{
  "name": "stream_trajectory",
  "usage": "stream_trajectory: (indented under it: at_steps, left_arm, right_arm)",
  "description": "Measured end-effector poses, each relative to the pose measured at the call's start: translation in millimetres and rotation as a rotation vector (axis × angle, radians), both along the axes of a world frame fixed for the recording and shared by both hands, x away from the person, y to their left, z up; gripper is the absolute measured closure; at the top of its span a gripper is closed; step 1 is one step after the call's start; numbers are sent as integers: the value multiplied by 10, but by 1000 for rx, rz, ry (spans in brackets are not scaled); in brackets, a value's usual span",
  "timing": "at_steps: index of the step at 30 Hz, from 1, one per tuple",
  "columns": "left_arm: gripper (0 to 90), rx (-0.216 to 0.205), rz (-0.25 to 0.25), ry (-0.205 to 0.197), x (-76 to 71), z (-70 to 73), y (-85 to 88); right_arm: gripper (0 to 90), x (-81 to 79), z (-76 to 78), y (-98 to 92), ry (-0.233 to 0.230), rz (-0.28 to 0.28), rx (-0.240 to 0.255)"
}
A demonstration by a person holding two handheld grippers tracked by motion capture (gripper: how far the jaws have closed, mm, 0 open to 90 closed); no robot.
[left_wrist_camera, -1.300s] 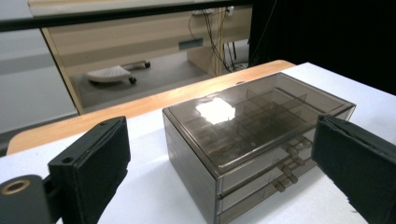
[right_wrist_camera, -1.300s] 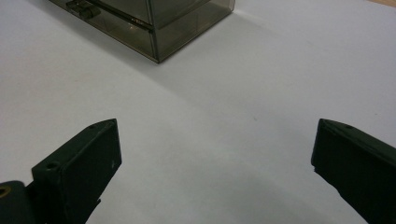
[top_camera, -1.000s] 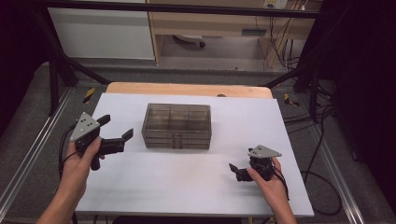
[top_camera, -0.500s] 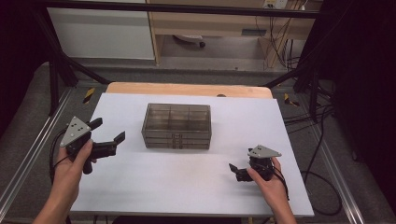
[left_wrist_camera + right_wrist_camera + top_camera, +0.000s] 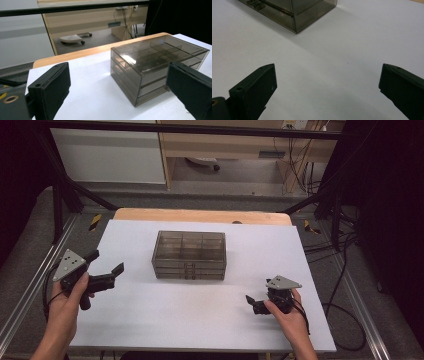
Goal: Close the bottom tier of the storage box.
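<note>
I am holding my left gripper (image 5: 106, 272) over the left part of the white table (image 5: 165, 320), its jaws spread wide and gripping nothing. My right gripper (image 5: 256, 303) is sitting low near the table's front right, jaws likewise spread and pinching nothing. The smoky clear drawer box (image 5: 189, 255) is standing mid-table, towards the far edge, well apart from both grippers. In the left gripper view the box (image 5: 156, 66) is showing between my jaws, with a divided top tray and stacked drawers below. I am seeing no brand, label or readable writing on it.
</note>
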State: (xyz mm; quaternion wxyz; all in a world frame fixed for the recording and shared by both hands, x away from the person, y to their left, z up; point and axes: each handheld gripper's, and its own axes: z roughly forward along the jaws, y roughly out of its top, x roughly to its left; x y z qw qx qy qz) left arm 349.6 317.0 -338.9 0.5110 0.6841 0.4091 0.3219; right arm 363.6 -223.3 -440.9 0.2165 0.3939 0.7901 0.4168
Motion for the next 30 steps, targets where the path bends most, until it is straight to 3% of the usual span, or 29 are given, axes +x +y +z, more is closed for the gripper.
stream_trajectory:
  at_steps: [13,30]
  left_arm:
    - [62,1,19,12,-59,-82,134]
    - [63,-7,21,38,-100,-222,186]
  right_arm:
    - [20,-7,9,-17,-12,-1,5]
    - [21,-13,25,-53,-12,-9,17]
